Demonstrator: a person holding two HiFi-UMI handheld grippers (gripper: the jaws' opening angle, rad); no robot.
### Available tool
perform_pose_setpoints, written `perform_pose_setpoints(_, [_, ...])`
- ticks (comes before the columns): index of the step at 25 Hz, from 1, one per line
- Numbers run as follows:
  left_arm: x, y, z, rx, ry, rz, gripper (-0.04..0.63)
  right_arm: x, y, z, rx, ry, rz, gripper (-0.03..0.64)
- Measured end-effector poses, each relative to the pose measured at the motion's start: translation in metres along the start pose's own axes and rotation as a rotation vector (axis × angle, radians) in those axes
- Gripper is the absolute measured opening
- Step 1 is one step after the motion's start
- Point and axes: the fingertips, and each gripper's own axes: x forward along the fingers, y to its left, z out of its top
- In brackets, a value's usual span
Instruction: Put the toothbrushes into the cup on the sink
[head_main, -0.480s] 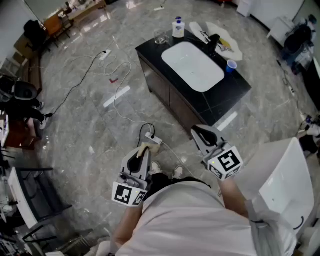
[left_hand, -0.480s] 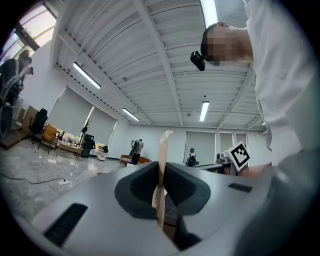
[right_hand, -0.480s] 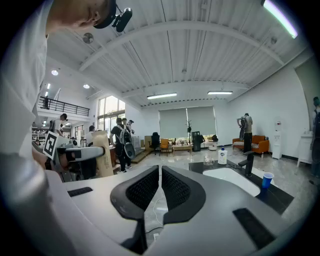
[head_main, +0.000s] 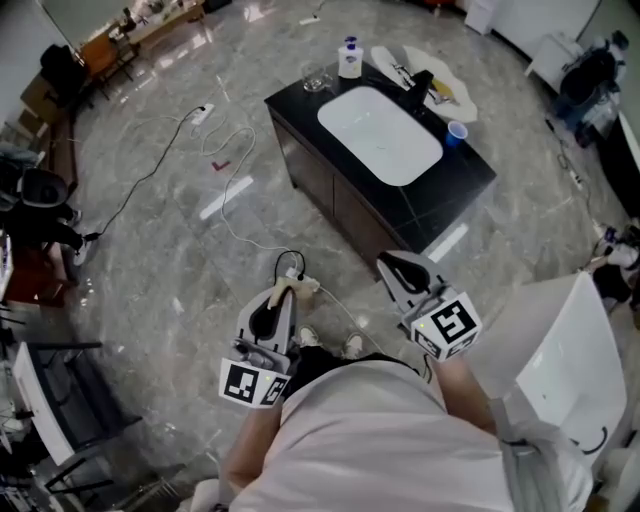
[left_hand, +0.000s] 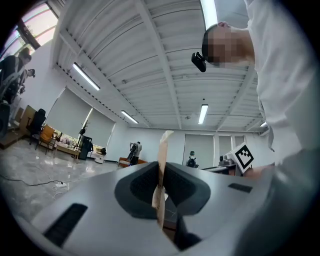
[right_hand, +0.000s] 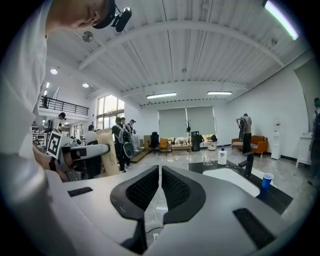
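A grey marble floor (head_main: 170, 260) is spreading through a wide, open room, and a black bench (head_main: 470, 178) with a white sink (head_main: 380, 135) is standing ahead of the person. The left claw (left_hand: 161, 172) is clenching a thin beige strip (left_hand: 163, 147), which is sticking up past its tips. The right claw (right_hand: 160, 177) is pinched together with nothing in it, aiming toward the bench. Both are hanging over the floor, well apart from the bench. A clear glass cup (head_main: 316, 77) and a soap bottle (head_main: 349, 58) are standing at the bench's far corner, and a blue cup (head_main: 457, 133) is sitting right of the sink. Behind the black faucet (head_main: 421, 88), slim things looking like toothbrushes (head_main: 401, 70) are lying on a pale mat (head_main: 448, 80), too small to tell surely.
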Motion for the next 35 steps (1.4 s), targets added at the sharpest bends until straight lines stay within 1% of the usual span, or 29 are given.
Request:
perform_pose_setpoints(4, [-0.006,0.005,-0.001,-0.009,0.011,0.010,0.028,0.003,0.006,-0.001,0.031,-0.010,0.021,0.048])
perform_pose_setpoints(7, [-0.012,0.013,-0.008,-0.022,0.029,0.028,0.028,0.013,0.005,-0.005,0.037,0.003,0.021,0.048])
perform_pose_setpoints(10, [-0.017,0.029,-0.013,-0.042,0.039,0.046,0.028,0.027,0.007,-0.005,0.041,0.010,0.029,0.048])
perform_pose_setpoints(12, [-0.015,0.042,-0.009,-0.042,0.025,0.048,0.028,0.038,0.011,0.001,0.028,0.007,0.032,0.049])
perform_pose_setpoints(16, [-0.008,0.060,0.006,-0.032,-0.018,0.024,0.028,0.052,0.017,0.013,0.008,0.007,0.021,0.049])
perform_pose_setpoints(19, [-0.010,0.077,0.013,-0.024,-0.032,0.018,0.028,0.067,0.027,0.018,0.005,0.009,0.023,0.049])
perform_pose_setpoints(22, [-0.016,0.092,0.011,-0.039,-0.029,0.018,0.028,0.079,0.038,0.022,0.003,0.014,0.022,0.049])
perform_pose_setpoints(25, [-0.021,0.106,0.011,-0.048,-0.032,-0.002,0.028,0.093,0.047,0.022,0.013,0.024,0.012,0.049])
perform_pose_setpoints(29, [-0.026,0.123,0.003,-0.068,-0.026,-0.019,0.028,0.115,0.066,0.024,0.022,0.033,0.036,0.049])
perform_pose_setpoints(32, [-0.024,0.128,0.000,-0.081,-0.023,-0.034,0.028,0.124,0.076,0.028,0.019,0.031,0.046,0.049])
perform_pose_setpoints(35, [-0.021,0.129,0.004,-0.078,-0.032,-0.064,0.028,0.127,0.073,0.030,0.021,0.023,0.031,0.049])
